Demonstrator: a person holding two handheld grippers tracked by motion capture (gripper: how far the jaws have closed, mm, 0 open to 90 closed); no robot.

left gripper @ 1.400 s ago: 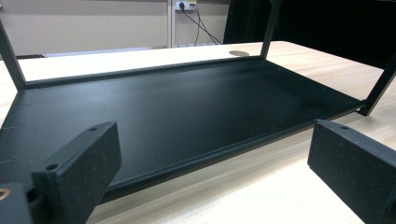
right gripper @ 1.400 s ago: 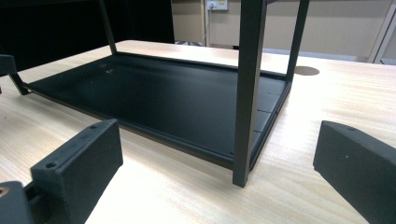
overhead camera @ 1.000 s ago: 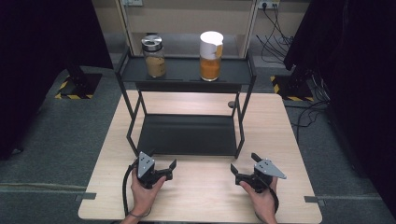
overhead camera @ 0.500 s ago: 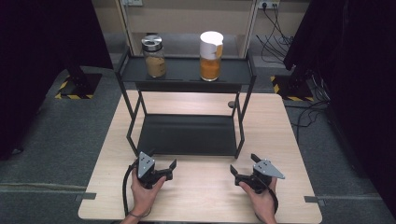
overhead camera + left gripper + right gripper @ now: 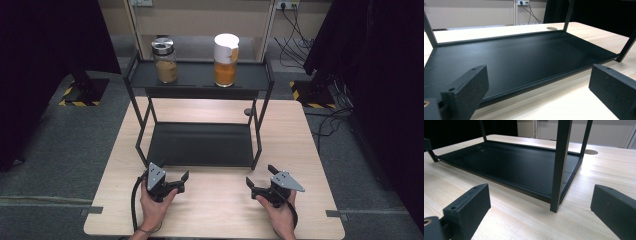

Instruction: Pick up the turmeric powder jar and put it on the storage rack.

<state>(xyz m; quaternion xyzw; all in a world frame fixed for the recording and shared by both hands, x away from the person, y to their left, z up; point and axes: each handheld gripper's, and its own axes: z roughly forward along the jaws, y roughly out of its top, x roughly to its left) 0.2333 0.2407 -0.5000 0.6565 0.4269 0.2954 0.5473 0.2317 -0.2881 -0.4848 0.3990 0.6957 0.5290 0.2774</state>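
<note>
A black two-tier metal rack (image 5: pixel 200 145) stands on the wooden table (image 5: pixel 300 135). On its top shelf sit a glass jar with a silver lid (image 5: pixel 164 61) holding brown powder and a taller jar with a white lid (image 5: pixel 225 60) holding orange powder. My left gripper (image 5: pixel 176 181) rests open near the table's front edge, just before the rack's lower shelf (image 5: pixel 519 57). My right gripper (image 5: pixel 258 181) stands open at the front right, facing the rack's front right leg (image 5: pixel 560 167). Nothing is between either pair of jaws.
Beyond the rack a round grommet (image 5: pixel 248 111) is set in the tabletop. Cables (image 5: pixel 300 30) lie on the floor at the back right. Dark curtains (image 5: pixel 50 50) hang on both sides. Bare wood lies between the two grippers.
</note>
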